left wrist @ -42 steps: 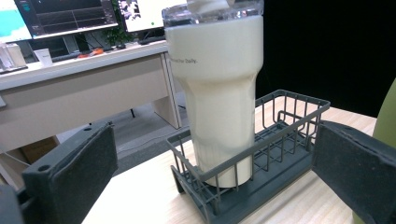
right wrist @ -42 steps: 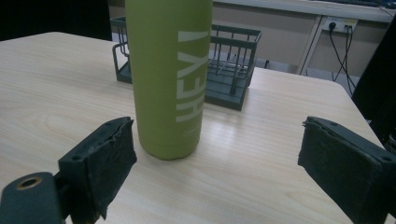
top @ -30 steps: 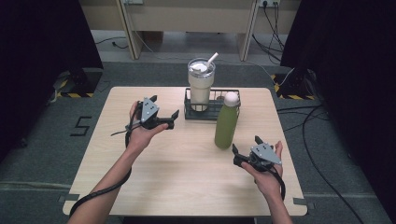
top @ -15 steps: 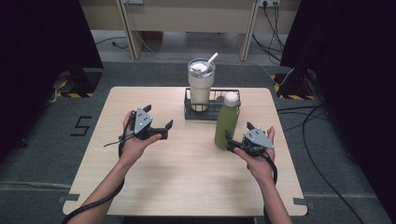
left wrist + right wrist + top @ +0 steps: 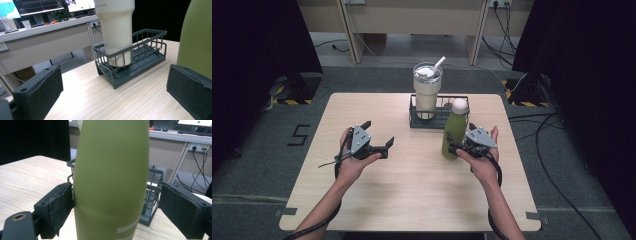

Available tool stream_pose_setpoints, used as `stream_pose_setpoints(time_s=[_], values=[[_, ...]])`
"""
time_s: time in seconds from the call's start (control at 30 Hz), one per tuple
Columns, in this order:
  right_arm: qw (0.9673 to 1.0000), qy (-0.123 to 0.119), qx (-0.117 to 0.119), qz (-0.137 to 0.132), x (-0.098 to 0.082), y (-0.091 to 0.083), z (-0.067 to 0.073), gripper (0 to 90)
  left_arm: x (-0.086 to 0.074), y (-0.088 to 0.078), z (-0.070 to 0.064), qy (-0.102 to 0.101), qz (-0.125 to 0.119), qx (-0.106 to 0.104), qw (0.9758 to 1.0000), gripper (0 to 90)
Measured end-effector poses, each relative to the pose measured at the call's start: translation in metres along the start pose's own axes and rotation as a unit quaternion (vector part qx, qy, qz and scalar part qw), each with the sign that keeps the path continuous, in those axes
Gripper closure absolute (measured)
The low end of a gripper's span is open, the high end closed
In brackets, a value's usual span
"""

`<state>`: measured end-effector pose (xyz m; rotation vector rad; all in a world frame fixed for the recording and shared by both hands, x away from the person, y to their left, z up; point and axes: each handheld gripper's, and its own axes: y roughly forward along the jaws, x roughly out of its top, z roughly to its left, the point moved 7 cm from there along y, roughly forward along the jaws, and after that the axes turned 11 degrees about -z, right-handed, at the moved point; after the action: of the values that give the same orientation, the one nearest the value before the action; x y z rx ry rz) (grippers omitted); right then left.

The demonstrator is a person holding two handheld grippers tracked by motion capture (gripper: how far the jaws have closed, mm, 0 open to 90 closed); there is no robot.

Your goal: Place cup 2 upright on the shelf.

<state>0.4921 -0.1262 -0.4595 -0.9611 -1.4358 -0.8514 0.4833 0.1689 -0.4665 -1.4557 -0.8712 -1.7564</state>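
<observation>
A green bottle (image 5: 452, 134) with a white cap stands upright on the wooden table (image 5: 412, 195), just in front of a dark wire basket (image 5: 461, 102). My right gripper (image 5: 458, 140) is open with its jaws on either side of the bottle (image 5: 111, 177). In the right gripper view the left pad (image 5: 58, 207) touches the bottle and the right pad (image 5: 181, 207) stands clear of it. My left gripper (image 5: 378, 134) is held open over the table's left half, with nothing between its jaws (image 5: 112, 95). It points toward the basket (image 5: 140, 62) and the bottle (image 5: 197, 37).
A tall cream tumbler (image 5: 427, 92) with a lid and straw stands in the basket's left end (image 5: 116, 32). The basket's right half holds nothing. Desks with monitors (image 5: 37, 7) and cables on the floor lie beyond the table's far edge.
My right gripper has moved forward and left from the table's right edge until its jaws flank the green bottle. My left gripper has drawn back toward the person.
</observation>
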Motion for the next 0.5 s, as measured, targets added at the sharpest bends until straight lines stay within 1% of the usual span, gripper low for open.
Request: stream_pose_setpoints(time_s=[0.03,0.07,0.13,0.27,0.33,0.37,0.4,0.5], values=[[1.0000,0.000,0.001,0.000,0.000,0.002,0.000,11.9,-0.001,0.000,-0.001,-0.003,-0.001,-0.002,1.0000,0.0],[1.0000,0.000,0.001,0.001,-0.001,0.003,0.000,11.6,-0.002,-0.001,0.000,-0.001,0.001,0.001,1.0000,0.0],[1.0000,-0.001,0.002,0.004,-0.001,0.007,0.001,11.7,-0.005,-0.003,-0.002,-0.005,0.001,-0.002,1.0000,0.0],[0.9999,-0.005,0.005,0.010,-0.004,0.016,0.004,11.8,-0.007,-0.008,-0.001,-0.004,0.003,0.000,1.0000,0.0],[0.9999,-0.006,0.006,0.011,-0.004,0.019,0.005,12.1,-0.009,-0.010,-0.001,-0.010,0.003,0.000,0.9999,0.0],[0.9999,-0.010,0.006,0.011,-0.005,0.021,0.005,12.3,-0.009,-0.011,-0.001,-0.008,0.004,0.002,1.0000,0.0],[0.9999,-0.011,0.005,0.012,-0.005,0.022,0.006,12.6,-0.010,-0.013,-0.001,-0.011,0.005,0.000,0.9999,0.0],[0.9998,-0.014,0.004,0.015,-0.008,0.025,0.007,15.0,-0.012,-0.017,-0.001,-0.011,0.007,0.000,0.9999,0.0]])
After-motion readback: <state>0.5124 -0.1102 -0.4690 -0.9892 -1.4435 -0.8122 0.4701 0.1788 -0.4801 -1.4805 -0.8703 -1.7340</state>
